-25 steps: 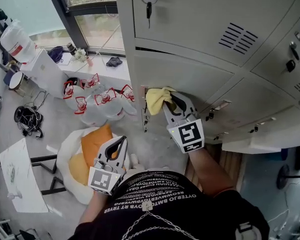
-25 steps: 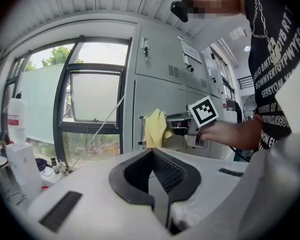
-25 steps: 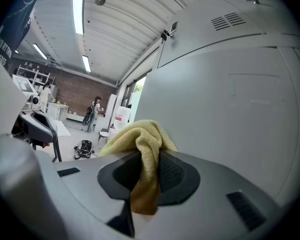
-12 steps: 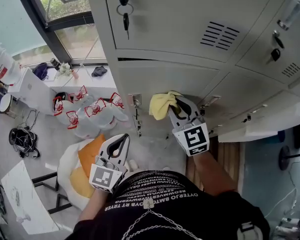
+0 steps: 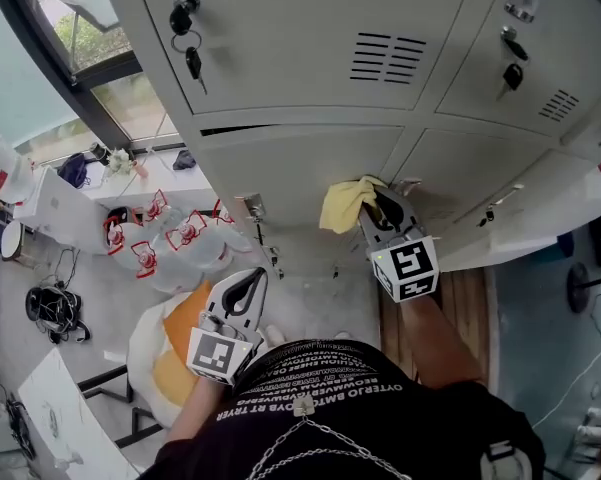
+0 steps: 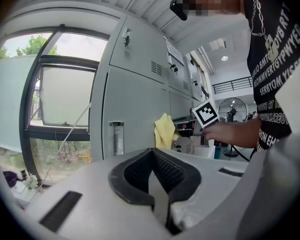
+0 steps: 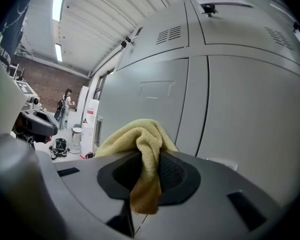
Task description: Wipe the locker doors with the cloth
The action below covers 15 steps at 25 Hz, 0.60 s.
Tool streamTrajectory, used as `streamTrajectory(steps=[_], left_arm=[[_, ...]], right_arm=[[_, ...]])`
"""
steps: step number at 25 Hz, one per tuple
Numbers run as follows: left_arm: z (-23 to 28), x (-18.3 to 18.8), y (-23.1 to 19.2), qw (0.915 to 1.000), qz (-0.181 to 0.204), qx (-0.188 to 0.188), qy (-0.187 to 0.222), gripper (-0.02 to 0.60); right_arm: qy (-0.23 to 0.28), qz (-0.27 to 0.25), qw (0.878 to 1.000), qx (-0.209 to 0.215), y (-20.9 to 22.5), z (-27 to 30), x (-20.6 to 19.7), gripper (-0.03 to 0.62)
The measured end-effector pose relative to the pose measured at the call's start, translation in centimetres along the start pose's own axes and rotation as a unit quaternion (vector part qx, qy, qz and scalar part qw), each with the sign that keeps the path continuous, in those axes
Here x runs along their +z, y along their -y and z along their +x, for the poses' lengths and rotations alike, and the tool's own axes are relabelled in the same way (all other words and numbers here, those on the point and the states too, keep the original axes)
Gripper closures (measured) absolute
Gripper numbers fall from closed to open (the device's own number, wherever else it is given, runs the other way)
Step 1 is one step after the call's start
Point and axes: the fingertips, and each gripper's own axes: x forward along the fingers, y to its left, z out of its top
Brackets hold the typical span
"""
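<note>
A yellow cloth point(image 5: 346, 204) is pressed against the lower grey locker door point(image 5: 280, 173), close to the seam with the neighbouring door. My right gripper point(image 5: 380, 211) is shut on it. In the right gripper view the cloth point(image 7: 142, 141) bunches out between the jaws, in front of the door point(image 7: 154, 96). My left gripper point(image 5: 244, 293) hangs low near my waist, shut with nothing in it, away from the lockers. From the left gripper view point(image 6: 154, 176) the cloth point(image 6: 164, 130) shows against the locker front. Keys point(image 5: 189, 46) hang from the upper door.
Several water jugs point(image 5: 175, 238) stand on the floor left of the lockers, with an orange and white cushion point(image 5: 165, 353) below them. A window point(image 5: 90, 28) is at the far left. A recessed handle point(image 5: 250, 209) sits at the lower door's left edge.
My right gripper has slid the cloth rightwards along the lower door, from its left edge towards the seam. The left gripper has stayed low and shut.
</note>
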Motion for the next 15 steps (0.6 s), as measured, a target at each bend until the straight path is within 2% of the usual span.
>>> streamTrajectory(steps=[4, 10, 15], left_arm=[[0.3, 0.2, 1.0, 1.0, 0.006, 0.0, 0.004, 0.578], [-0.2, -0.1, 2.0, 0.9998, 0.003, 0.019, -0.001, 0.578], [-1.3, -0.7, 2.3, 0.9987, -0.003, 0.051, -0.009, 0.578]], right_arm=[[-0.008, 0.005, 1.0, -0.009, 1.2, -0.5, -0.5, 0.519], [-0.015, 0.008, 1.0, -0.025, 2.4, -1.8, -1.6, 0.519], [0.001, 0.018, 0.999, 0.039, -1.6, -1.6, -1.7, 0.52]])
